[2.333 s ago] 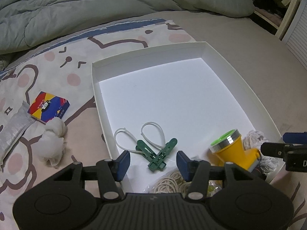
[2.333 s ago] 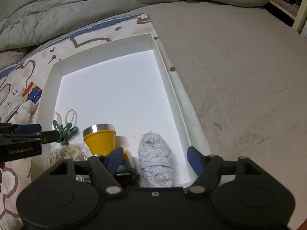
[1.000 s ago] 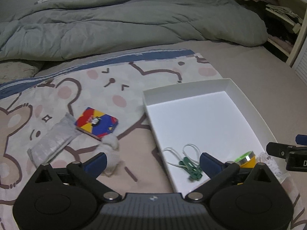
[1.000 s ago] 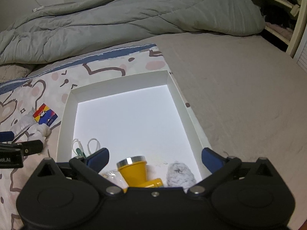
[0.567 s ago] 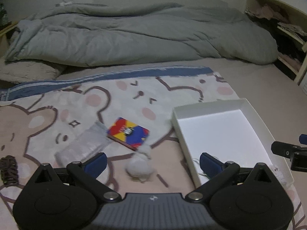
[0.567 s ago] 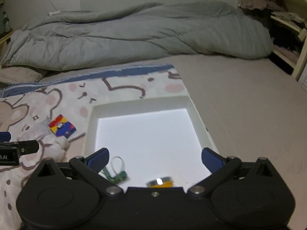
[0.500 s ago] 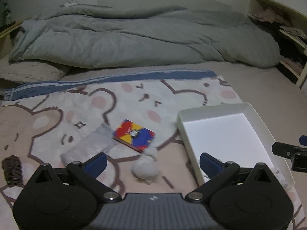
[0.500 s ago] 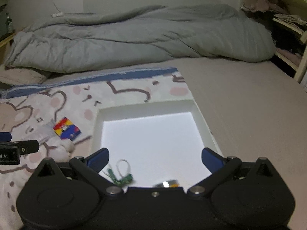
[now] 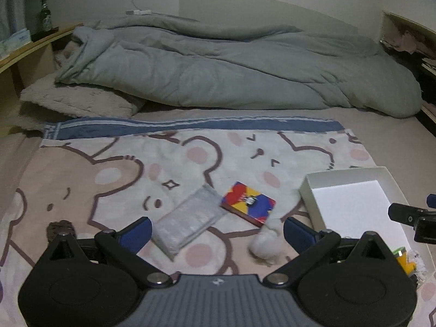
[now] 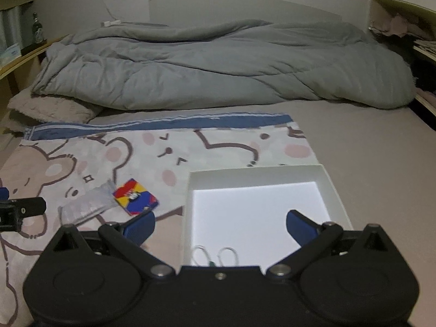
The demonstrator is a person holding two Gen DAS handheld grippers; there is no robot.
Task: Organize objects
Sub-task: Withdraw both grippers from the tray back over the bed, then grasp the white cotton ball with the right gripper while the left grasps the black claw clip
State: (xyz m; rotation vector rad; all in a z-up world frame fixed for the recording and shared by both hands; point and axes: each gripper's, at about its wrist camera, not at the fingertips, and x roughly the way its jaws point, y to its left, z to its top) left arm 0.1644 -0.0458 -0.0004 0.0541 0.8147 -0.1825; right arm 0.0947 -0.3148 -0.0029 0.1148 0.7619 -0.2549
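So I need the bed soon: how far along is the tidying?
Partly done. The white box already holds a green clip with white loops and a yellow thing at its near end. Nothing is in hand: the left gripper and right gripper are open and empty. Left on the blanket: the colourful card box, silver packet, white ball and a dark thing.

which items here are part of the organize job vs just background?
Job:
white box, with looped ties already inside
red-yellow-blue card pack
silver pouch
white fluffy ball
dark item at left, maybe

Background:
grey duvet
bear-print blanket
pillow
bottle on shelf
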